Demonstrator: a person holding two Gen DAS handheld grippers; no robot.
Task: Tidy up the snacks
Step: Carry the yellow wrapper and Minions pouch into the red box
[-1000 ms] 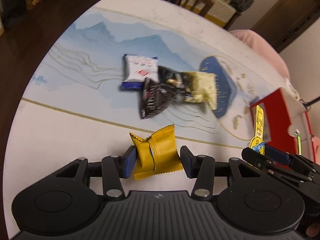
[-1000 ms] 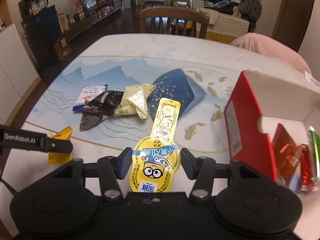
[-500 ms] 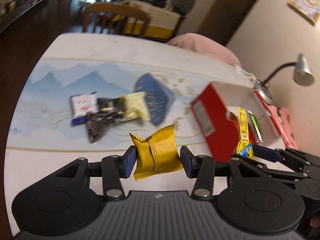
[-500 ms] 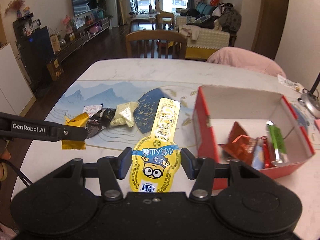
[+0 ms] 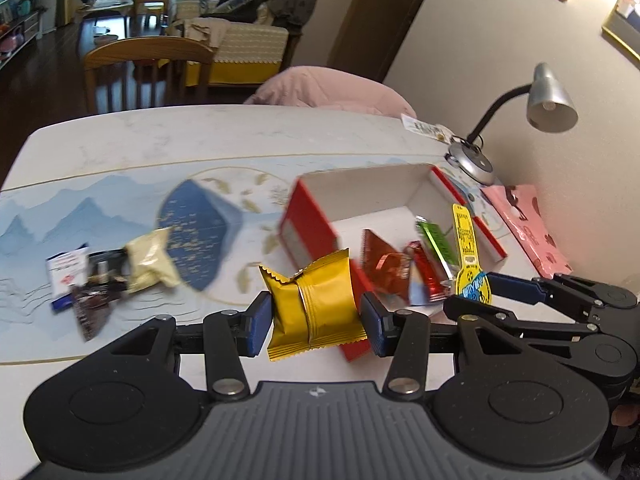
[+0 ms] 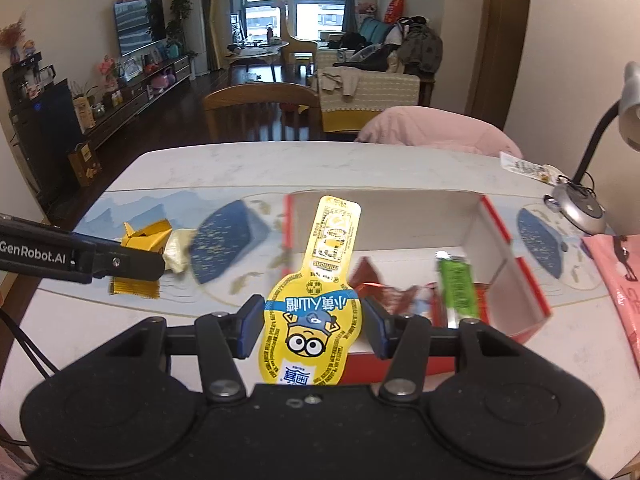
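Observation:
My left gripper (image 5: 316,320) is shut on a gold snack packet (image 5: 314,304), held above the table just left of the red box (image 5: 308,224). My right gripper (image 6: 314,326) is shut on a yellow minion pouch (image 6: 316,312), held over the box's near edge; the pouch also shows in the left wrist view (image 5: 468,264). The red box (image 6: 528,280) is open and holds a red wrapper (image 5: 384,268), a green stick (image 6: 456,284) and other snacks. A cream packet (image 5: 150,260), a dark packet (image 5: 94,300) and a white-blue packet (image 5: 66,272) lie together on the mat to the left.
A desk lamp (image 5: 548,100) stands at the table's far right with its base (image 6: 580,208) behind the box. A pink bag (image 5: 528,228) lies right of the box. A wooden chair (image 6: 260,108) and a pink cushioned seat (image 6: 436,128) stand beyond the far edge.
Both grippers have swung right toward the red box, still holding their snacks. The loose packets now lie further left in the views and the box fills more of both.

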